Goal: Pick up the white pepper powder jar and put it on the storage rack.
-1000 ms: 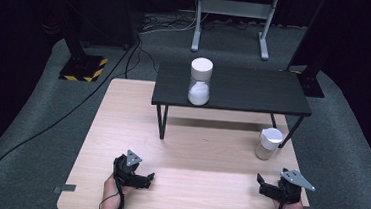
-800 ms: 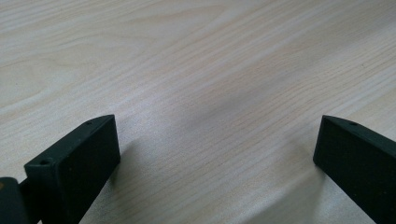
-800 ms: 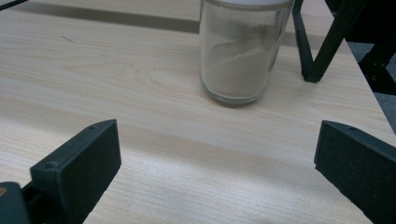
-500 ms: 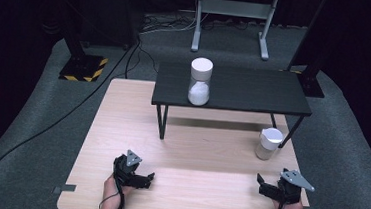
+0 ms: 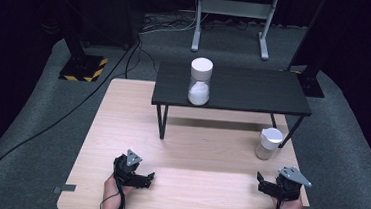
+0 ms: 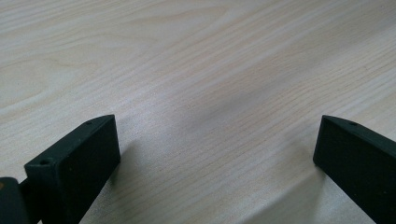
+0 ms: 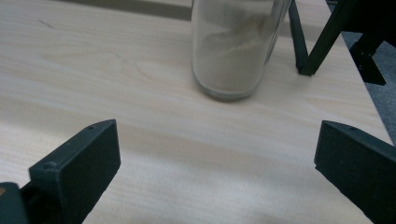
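Observation:
A clear jar with a white lid (image 5: 269,143), holding pale powder, stands on the wooden table (image 5: 210,146) at the right, next to a leg of the low black shelf (image 5: 235,88). In the right gripper view that jar (image 7: 232,51) is just ahead of the jaws. A second, taller white-lidded jar (image 5: 200,80) with white powder stands on top of the shelf. My left gripper (image 5: 135,175) (image 6: 217,140) rests open near the table's front edge, with bare wood between its jaws. My right gripper (image 5: 277,184) (image 7: 217,144) is open at the front right, holding nothing.
The black shelf spans the back half of the table on thin black legs (image 7: 322,37). The table's right edge (image 7: 373,102) lies close to the right gripper. Beyond the table are grey carpet, a cable (image 5: 46,128) and a metal stand (image 5: 230,18).

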`<state>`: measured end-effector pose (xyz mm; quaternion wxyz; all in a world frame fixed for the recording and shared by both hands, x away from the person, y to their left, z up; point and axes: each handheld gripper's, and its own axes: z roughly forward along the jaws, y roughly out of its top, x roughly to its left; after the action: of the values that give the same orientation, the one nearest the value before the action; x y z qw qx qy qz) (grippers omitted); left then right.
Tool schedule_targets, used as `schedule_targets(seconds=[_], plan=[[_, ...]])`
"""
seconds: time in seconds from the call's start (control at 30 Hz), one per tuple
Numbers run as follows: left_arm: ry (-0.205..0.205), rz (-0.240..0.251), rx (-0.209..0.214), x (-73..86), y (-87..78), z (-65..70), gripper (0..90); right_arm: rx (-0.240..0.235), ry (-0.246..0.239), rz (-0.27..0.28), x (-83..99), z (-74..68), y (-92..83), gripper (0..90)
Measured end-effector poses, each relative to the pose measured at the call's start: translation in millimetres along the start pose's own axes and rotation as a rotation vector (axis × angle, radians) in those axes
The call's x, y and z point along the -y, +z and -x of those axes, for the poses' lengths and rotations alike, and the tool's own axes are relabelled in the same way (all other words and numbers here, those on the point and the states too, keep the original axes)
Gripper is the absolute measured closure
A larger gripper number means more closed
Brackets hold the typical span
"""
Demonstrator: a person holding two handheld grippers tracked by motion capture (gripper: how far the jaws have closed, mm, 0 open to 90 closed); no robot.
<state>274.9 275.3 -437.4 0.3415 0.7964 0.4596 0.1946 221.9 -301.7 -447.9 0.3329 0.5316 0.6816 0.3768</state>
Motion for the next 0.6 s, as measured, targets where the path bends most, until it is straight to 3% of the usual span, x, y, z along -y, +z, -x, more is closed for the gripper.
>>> schedule_targets(seconds=[0.1,0.33,0.6], plan=[[0.001,0.0,0.0,-0.1,-0.1,-0.1,0.2,-0.001,0.004,0.035,-6.9,2.9,1.3,0.0],[0.003,-0.003,0.0,-0.4,-0.2,-0.3,0.2,-0.006,-0.03,0.044,-34.7,5.1,19.5,0.0],[0.004,-0.003,0.001,-0.5,-0.3,-0.6,0.3,0.0,-0.016,0.071,-42.4,8.5,46.7,0.0]])
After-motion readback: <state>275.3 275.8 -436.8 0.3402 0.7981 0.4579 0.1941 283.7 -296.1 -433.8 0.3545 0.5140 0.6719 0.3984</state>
